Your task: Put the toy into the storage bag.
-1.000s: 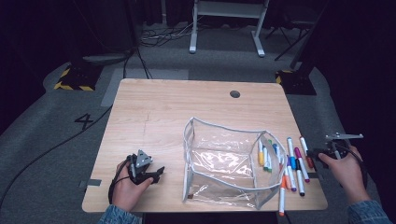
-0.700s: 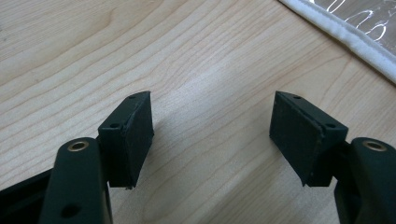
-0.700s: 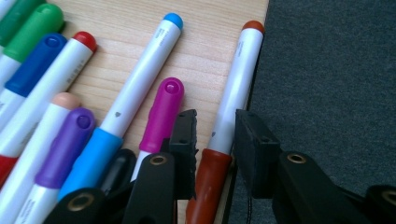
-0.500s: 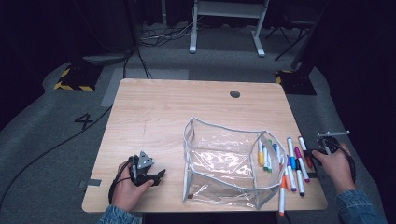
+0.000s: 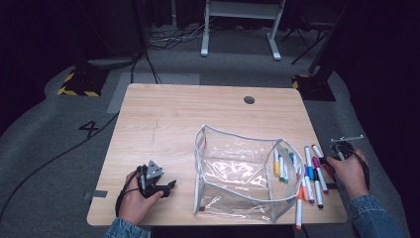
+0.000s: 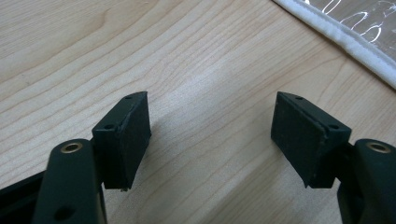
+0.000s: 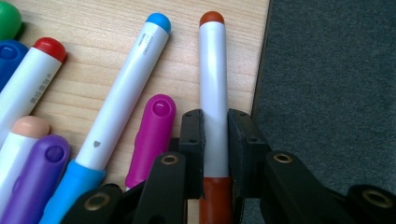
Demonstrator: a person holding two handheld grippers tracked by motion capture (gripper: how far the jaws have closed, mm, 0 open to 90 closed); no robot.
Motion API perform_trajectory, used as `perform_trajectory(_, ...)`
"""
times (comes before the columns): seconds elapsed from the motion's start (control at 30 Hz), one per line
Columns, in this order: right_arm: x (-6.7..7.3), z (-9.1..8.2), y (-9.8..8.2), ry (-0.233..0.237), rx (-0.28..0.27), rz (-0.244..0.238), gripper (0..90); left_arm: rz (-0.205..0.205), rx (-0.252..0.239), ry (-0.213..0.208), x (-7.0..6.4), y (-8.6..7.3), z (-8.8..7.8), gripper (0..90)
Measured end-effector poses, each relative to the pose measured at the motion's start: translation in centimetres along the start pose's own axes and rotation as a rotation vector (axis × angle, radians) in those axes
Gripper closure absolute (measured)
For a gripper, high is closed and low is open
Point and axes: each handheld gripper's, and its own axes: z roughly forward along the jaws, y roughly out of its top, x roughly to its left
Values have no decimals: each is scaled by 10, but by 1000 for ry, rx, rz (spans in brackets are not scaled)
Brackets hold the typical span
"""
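1. On the light wooden table (image 5: 188,119), near its front centre-right, stands a clear plastic pouch with white-grey trim (image 5: 237,173), open at the top.
2. Right of the pouch, a row of white-barrelled markers w/ coloured caps (image 5: 311,173) lies at the table's right edge; a few more markers show thru the pouch's right wall.
3. Right gripper (image 7: 215,140), held in the person's right hand (image 5: 346,171) at the right edge: jaws pressed onto a white marker with a red-brown cap and end (image 7: 213,79), pinching its barrel. That marker lies just beside the table edge, next to a blue-capped white marker (image 7: 133,84) and a magenta marker cap (image 7: 152,135).
4. Left gripper (image 6: 210,135), held in the left hand (image 5: 133,201) at the table's front left: jaws spread wide over bare wood, nothing between them. The pouch's trim crosses the top-right corner of the left gripper view.
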Motion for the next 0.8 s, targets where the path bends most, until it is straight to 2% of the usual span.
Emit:
perform_trajectory(0.03,0,-1,-1,4,3,13,771,-12,-2,-9,-1,0,1,279)
perform_trajectory(0.17,-2,-9,0,17,-11,21,770,-11,-1,-8,0,1,1,265)
perform_trajectory(0.3,-3,-20,3,22,-36,-1,771,-10,1,-4,-1,1,2,251)
perform_trajectory(0.33,-1,-31,7,28,-54,-14,771,-10,3,-7,-1,1,2,249)
perform_trajectory(0.5,9,-57,17,55,-93,-42,770,-12,3,-8,-1,2,2,247)
perform_trajectory(0.6,16,-71,23,74,-115,-56,770,-12,2,-9,-1,2,2,247)
perform_trajectory(0.73,28,-89,31,99,-142,-99,770,-12,1,-8,-1,1,2,247)
perform_trajectory(0.77,28,-89,31,99,-142,-99,770,-12,1,-8,-1,1,2,247)
perform_trajectory(0.8,36,-98,35,112,-149,-113,770,-12,1,-8,-1,1,2,247)
